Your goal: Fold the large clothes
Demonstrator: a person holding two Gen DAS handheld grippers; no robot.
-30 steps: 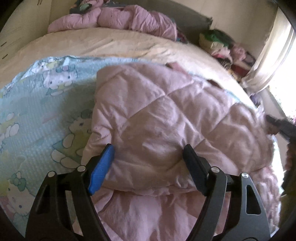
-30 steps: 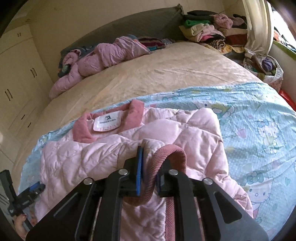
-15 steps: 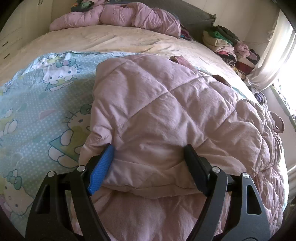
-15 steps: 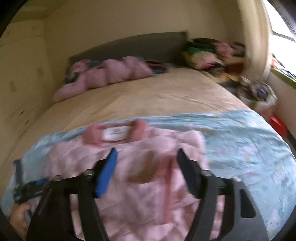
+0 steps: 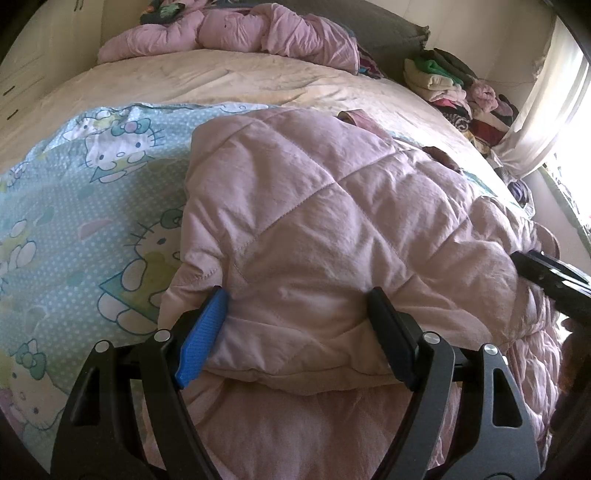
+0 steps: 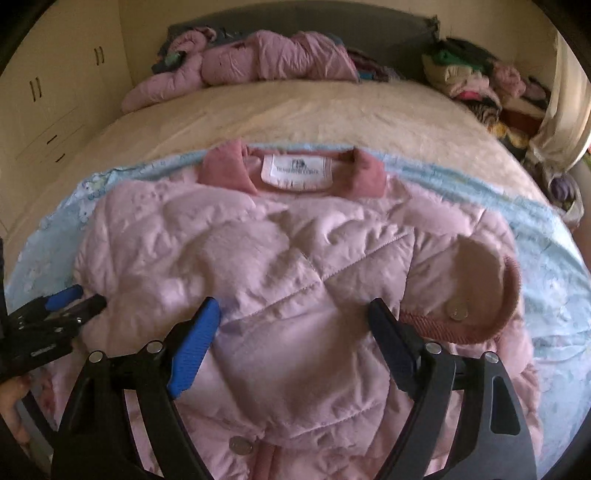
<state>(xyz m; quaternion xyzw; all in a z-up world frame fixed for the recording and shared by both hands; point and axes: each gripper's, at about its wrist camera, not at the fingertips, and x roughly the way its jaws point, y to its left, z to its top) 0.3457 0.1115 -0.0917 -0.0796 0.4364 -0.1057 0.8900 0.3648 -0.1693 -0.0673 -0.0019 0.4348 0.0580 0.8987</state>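
Pink quilted jacket (image 6: 295, 258) lies flat on the Hello Kitty sheet (image 5: 92, 206), collar at the sheet's far edge, white neck label (image 6: 297, 170) facing up. One side is folded over the body; I see the fold edge as a thick double layer (image 5: 303, 332). A corduroy cuff (image 6: 476, 314) with a metal snap rests on the jacket's right side, sleeve folded in.

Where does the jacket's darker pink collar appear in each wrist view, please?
Left wrist: only a sliver of the collar peeks over the jacket's far edge, upper centre.
Right wrist: the collar lies upper centre, framing the white label.
Shared landmark: the crumpled pink garment near the headboard.
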